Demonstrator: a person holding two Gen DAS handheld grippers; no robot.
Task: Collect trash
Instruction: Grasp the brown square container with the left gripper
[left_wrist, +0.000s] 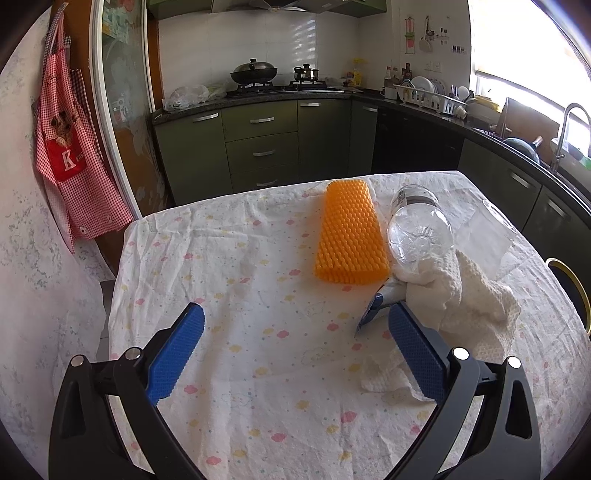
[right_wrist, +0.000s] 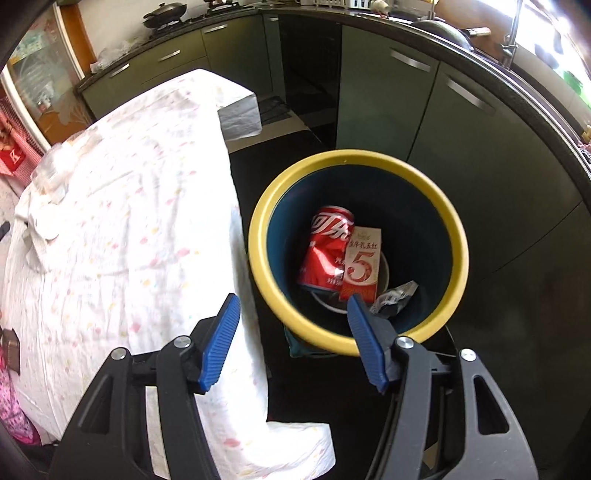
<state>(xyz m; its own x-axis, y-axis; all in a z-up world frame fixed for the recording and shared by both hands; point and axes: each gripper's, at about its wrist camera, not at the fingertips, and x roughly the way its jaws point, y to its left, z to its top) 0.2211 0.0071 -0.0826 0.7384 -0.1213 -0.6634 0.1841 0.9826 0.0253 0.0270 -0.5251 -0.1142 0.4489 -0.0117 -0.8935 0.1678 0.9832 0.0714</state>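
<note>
In the left wrist view my left gripper (left_wrist: 295, 325) hangs open over the cloth-covered table (left_wrist: 221, 280), nothing between its blue pads. Ahead on the right lie a clear plastic bottle (left_wrist: 419, 225) on its side, a blue-and-white tube (left_wrist: 380, 306) partly under a white knitted cloth (left_wrist: 469, 295), and a crumpled tissue (left_wrist: 388, 376). In the right wrist view my right gripper (right_wrist: 291, 306) is open and empty above the near rim of a yellow-rimmed blue bin (right_wrist: 458, 236) on the floor beside the table. Inside lie a crushed red can (right_wrist: 325, 251), a red-and-white carton (right_wrist: 362, 262) and a silver wrapper (right_wrist: 397, 297).
An orange bumpy block (left_wrist: 349, 232) and a clear plastic cup (left_wrist: 487, 232) also rest on the table. Green kitchen cabinets (right_wrist: 388, 110) curve round behind the bin, with a stove and a dish rack on the counter. A red checked apron (left_wrist: 70, 155) hangs at the left wall.
</note>
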